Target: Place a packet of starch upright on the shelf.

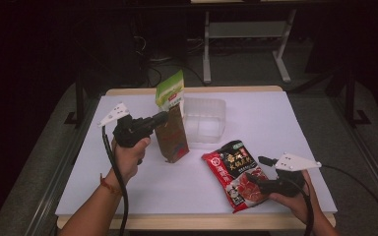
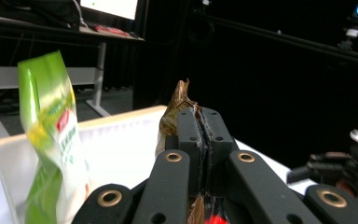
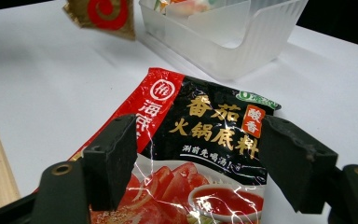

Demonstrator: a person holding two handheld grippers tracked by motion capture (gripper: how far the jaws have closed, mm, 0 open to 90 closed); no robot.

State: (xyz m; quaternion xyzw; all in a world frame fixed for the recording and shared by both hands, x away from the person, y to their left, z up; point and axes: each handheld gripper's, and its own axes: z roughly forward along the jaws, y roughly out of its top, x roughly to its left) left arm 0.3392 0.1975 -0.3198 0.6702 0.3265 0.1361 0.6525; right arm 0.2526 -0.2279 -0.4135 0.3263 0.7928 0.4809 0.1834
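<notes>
The left gripper (image 1: 163,118) clamps a brown foil pouch (image 1: 173,135) above the white worktop (image 1: 275,123); the right gripper (image 3: 196,163) gapes wide over a red-and-black sauce packet (image 3: 205,126).

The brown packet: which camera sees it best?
The high view: the whole brown packet hangs there, pinched at its top by the left gripper. The left gripper view shows its crumpled top edge; the right gripper view shows its bottom corner.

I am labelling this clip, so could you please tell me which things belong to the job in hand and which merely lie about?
In hand:
- brown foil packet, clamped by the left hand-held gripper
- red-and-black soup-base pouch, under the open right hand-held gripper

Lying about:
- green packet
- clear plastic bin
- white table
</notes>
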